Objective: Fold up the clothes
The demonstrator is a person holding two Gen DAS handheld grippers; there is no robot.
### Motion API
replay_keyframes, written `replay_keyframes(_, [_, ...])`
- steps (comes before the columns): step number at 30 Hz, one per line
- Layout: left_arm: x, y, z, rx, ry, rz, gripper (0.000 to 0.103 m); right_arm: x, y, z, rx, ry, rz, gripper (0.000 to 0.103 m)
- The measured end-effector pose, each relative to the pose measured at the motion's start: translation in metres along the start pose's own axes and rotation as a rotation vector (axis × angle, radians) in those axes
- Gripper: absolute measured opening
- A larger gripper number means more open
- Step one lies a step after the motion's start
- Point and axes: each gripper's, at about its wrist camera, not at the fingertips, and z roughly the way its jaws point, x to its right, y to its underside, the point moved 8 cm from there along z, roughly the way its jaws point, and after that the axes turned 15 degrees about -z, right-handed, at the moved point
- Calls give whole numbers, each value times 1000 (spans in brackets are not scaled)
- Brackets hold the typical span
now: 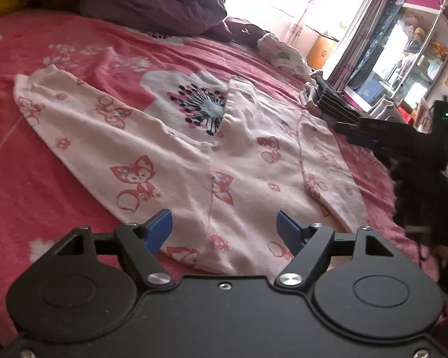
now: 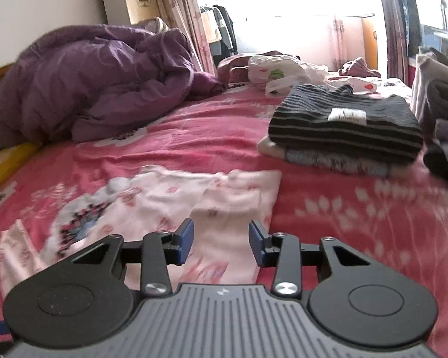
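R gripper (image 2: 221, 243) jaws apart, nothing between pads, poised over pale pink printed garment (image 2: 224, 203) lying flat on red bedspread (image 2: 358, 223). Striped folded stack (image 2: 343, 125) ahead-right of gripper; purple duvet (image 2: 98, 80) ahead-left. View blurred.

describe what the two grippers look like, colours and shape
The left gripper has a smooth black body, two round black discs, silver screws and blue fingers. The right gripper matches, but its body is a ribbed grey plate with a small white mark.
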Motion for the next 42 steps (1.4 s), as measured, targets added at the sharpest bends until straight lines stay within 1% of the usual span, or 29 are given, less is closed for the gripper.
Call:
replay_keyframes(6, [-3,-6,-2,-7,34,-38,77,11,-9,32,-45,8,-41,42])
replay_keyframes(10, [-4,-9,-1,-14,51,-60,77,13,-7,48,-87,1,-77,42])
replay_keyframes(13, [-6,-10,1,-16,51,-68,77,12,-4,56,-112,-7,-100,40])
replay_keyframes(15, [-7,-11,2,-16,50,-73,77,13,-3,58,-112,-14,-102,32])
replay_keyframes(16, [-7,-11,2,-16,50,-74,77,13,-4,58,-109,-12,-101,27])
replay_keyframes(17, [-7,-11,2,-16,49,-74,77,14,-4,57,-106,-8,-96,16])
replay_keyframes(18, [-7,-11,2,-15,48,-74,77,15,-3,56,-102,3,-89,11])
replay_keyframes(19, [-7,-11,2,-13,48,-73,77,17,-4,54,-95,8,-80,9])
replay_keyframes(26, [-6,-12,0,7,56,-59,77,24,-11,24,-20,61,-29,8])
replay_keyframes(31, [-4,-11,-2,17,65,-45,77,38,-12,-12,38,122,45,8])
replay_keyframes(36, [2,-8,-5,33,81,-14,77,61,1,-49,68,189,110,8])
replay_keyframes(42, [9,-3,-8,44,94,22,77,94,31,-94,82,282,195,8])
